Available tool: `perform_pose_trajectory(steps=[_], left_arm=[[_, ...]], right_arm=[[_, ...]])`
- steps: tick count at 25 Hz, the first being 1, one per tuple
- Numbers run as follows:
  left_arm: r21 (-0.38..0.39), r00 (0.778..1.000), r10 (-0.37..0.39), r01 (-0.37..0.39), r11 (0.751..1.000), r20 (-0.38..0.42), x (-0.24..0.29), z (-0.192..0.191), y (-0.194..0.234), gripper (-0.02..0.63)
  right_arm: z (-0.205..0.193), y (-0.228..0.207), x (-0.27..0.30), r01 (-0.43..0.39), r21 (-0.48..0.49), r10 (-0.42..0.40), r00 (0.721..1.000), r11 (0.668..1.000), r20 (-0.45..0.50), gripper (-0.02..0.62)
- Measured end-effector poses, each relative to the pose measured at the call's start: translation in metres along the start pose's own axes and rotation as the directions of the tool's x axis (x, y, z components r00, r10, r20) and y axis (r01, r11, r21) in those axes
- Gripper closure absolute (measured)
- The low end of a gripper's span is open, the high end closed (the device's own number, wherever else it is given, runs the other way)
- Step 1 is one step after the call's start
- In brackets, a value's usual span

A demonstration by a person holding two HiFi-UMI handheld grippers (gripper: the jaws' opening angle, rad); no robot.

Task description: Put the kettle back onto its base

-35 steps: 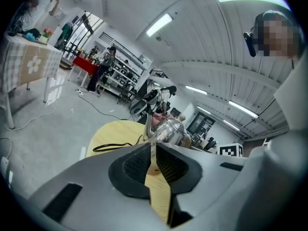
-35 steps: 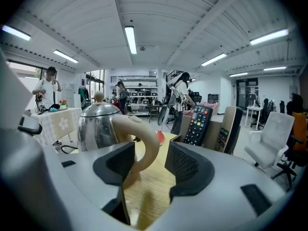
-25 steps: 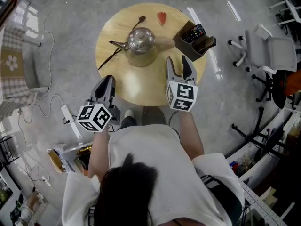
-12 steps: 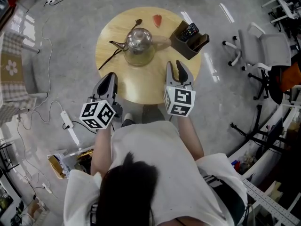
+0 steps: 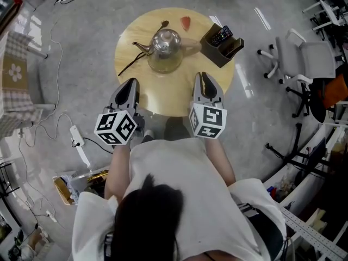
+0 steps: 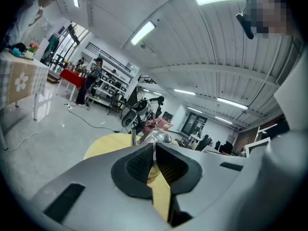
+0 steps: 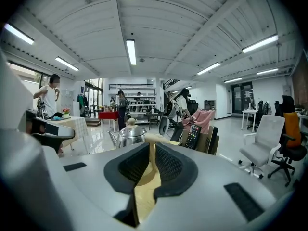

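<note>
On the table [image 5: 169,94] sits a shiny domed kettle [image 5: 166,43]; left fingers [image 5: 124,95] together, right fingers [image 5: 212,89] just closing, empty.

"How are the arms held?"

"Both forearms reach forward from the body, side by side and apart, each carrying a gripper that points ahead and tips slightly down."

"The left gripper [image 5: 130,84]?"

"Its fingers are drawn together with nothing between them."

"And the right gripper [image 5: 206,76]?"

"Its fingers have just been closing. The tips all but touch, and nothing is caught between them."
</note>
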State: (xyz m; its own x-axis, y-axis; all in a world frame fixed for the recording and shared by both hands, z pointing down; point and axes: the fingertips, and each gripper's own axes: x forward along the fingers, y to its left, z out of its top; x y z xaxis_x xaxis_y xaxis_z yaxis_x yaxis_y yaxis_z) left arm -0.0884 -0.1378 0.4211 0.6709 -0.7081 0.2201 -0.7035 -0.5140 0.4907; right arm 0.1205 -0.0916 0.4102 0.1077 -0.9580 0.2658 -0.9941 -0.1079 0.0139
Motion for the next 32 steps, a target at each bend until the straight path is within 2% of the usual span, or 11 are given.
perform_pose_trajectory(steps=[6, 12, 24, 32], left_arm=[[0.031, 0.999, -0.043, 0.043, 0.999, -0.009, -0.001, 0.002, -0.010, 0.578], [0.068, 0.997, -0.072, 0.074, 0.995, -0.042, 0.002, -0.001, -0.020, 0.578], [0.080, 0.991, -0.112, 0.117, 0.990, -0.067, 0.004, -0.008, -0.035, 0.578], [0.102, 0.991, -0.107, 0.115, 0.988, -0.082, 0.002, -0.016, -0.037, 0.578]], right_arm=[[0.013, 0.018, -0.011, -0.012, 0.028, 0.011, 0.999, 1.000, 0.051, 0.555], [0.011, 0.025, -0.015, 0.013, 0.020, -0.014, 1.000, 1.000, 0.027, 0.566], [0.010, 0.031, -0.026, 0.032, -0.003, -0.032, 0.999, 0.999, -0.004, 0.569], [0.011, 0.038, -0.029, 0.030, -0.030, -0.030, 1.000, 0.999, -0.005, 0.569]])
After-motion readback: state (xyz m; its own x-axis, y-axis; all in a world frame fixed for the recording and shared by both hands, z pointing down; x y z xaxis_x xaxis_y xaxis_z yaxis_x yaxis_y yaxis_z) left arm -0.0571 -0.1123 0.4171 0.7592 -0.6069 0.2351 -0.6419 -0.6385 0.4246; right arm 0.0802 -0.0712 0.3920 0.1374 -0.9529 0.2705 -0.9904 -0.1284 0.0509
